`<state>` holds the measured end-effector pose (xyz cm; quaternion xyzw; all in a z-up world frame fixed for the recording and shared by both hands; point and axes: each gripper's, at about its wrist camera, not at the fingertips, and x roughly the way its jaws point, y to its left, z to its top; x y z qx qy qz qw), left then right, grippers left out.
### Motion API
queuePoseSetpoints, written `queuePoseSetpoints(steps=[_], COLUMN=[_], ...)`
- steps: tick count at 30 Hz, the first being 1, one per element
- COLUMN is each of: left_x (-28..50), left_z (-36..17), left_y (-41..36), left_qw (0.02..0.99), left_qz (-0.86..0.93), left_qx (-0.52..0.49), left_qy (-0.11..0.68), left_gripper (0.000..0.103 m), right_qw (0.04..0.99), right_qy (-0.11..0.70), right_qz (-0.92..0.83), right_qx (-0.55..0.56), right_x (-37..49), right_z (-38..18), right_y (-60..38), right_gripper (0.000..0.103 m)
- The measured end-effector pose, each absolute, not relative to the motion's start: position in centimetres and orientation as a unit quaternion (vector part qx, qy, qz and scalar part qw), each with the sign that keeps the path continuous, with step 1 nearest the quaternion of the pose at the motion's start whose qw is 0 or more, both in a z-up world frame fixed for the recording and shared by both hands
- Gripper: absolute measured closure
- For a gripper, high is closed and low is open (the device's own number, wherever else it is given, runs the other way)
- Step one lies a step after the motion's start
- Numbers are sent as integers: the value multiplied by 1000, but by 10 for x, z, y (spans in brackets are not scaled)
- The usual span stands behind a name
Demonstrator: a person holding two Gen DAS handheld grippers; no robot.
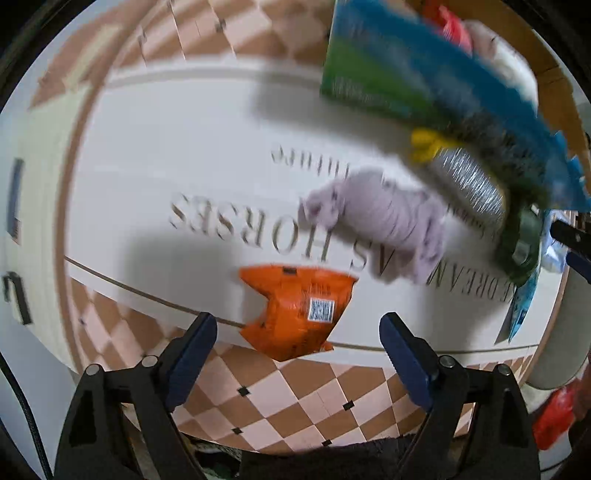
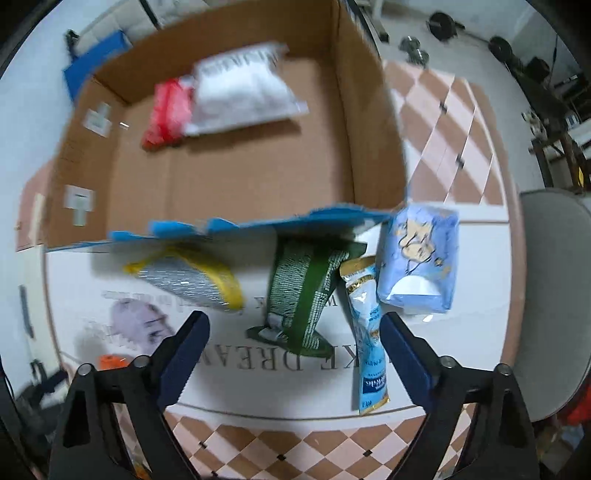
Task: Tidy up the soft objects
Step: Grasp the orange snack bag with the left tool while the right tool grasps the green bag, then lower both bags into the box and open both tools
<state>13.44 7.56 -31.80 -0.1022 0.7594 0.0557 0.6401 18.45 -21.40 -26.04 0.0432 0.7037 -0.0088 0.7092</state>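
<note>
My left gripper (image 1: 298, 334) is open above an orange snack packet (image 1: 299, 308), which lies at the edge of a white mat (image 1: 166, 155); nothing sits between its fingers. A lilac soft toy (image 1: 388, 221) lies further out on the mat. My right gripper (image 2: 293, 332) is open too, over a green packet (image 2: 301, 291). Beside the green packet lie a silver and yellow packet (image 2: 192, 278), a slim blue sachet (image 2: 369, 339) and a pale blue pack (image 2: 417, 258). An open cardboard box (image 2: 92, 155) holds a red packet (image 2: 166, 110) and a white bag (image 2: 243, 92).
The box's blue and green outer wall (image 1: 388, 74) rises at the mat's far side. The floor has a brown and pink checked pattern (image 2: 450, 129). A grey round seat (image 2: 554, 295) stands at the right. Dumbbells (image 2: 443, 26) lie on the floor beyond the box.
</note>
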Motion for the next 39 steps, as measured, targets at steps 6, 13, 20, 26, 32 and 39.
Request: queuePoseSetpoints(steps=[6,13,20,26,32,39], left_x=[130,129,123,125,164,253], left_z=[-350,-376,-349,-275,-182,-161], left_y=[68,64,63,43,12,-15], left_qw=[617,591,614,655,699,696], left_qz=[42,48,60,27,-44,-87], left_qx=[-96,-81,-90,-98,-99,-79], left_qy=[780,801,782,749,707,708], left_gripper=[13,63,64,64,64,64], right_qw=[681,653,644,647,676,731], right_qy=[731,755,763,760,727,661], right_qz=[-26,-34,-29,24,88,125], right_qx=[42,44,40,55,76,114], right_x=[191,196,187,150,129,179], right_z=[-301,-326,-333,-297,-217,-127], right_y=[-211,-208,-208,-212,-217,-214], right_gripper=[13,23,67,71,71,71])
